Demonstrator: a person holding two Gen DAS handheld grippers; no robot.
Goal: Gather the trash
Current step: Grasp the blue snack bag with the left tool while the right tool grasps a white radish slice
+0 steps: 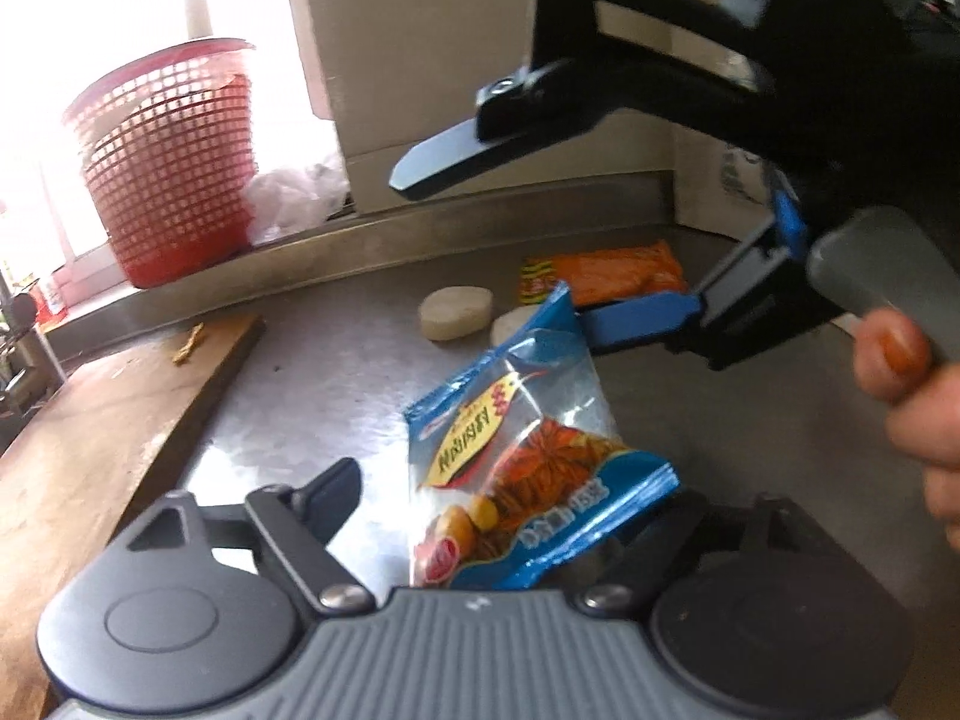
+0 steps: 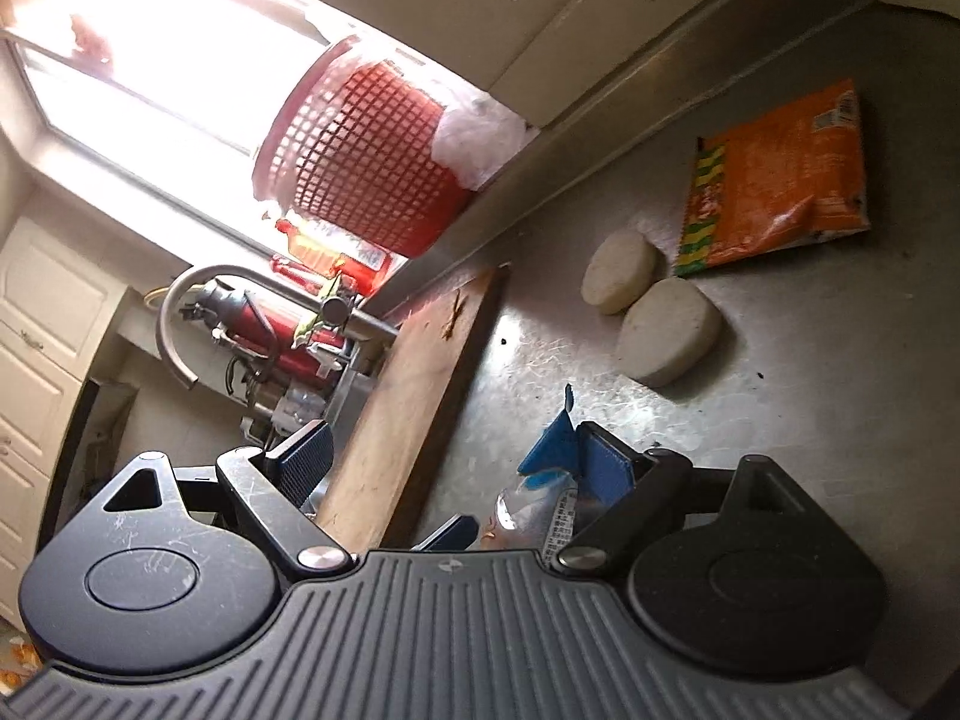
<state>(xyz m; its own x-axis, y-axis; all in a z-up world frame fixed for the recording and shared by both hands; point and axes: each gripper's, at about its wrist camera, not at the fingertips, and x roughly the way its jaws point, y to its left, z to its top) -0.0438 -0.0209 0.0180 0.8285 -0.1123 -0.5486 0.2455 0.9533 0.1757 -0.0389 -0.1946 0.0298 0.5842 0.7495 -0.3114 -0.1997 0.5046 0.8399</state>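
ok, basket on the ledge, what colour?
Red lattice basket; left wrist view shows it best.

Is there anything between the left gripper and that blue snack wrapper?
Nothing visible: the blue snack wrapper already stands between the open jaws of the left gripper. The right gripper, also open, hovers by its top corner.

**Bright window over a steel kitchen counter**

Standing here, the stainless steel counter (image 2: 810, 360) fills the view, scuffed and glinting. A wooden cutting board (image 1: 114, 420) lies at 9 o'clock. Daylight floods through the window (image 2: 150, 60) at 10 o'clock, washing out its sill. A cream wall (image 1: 420, 30) rises at 12 o'clock. Cream cabinet doors (image 2: 36, 324) and a curved faucet (image 2: 180, 312) show beyond the counter.
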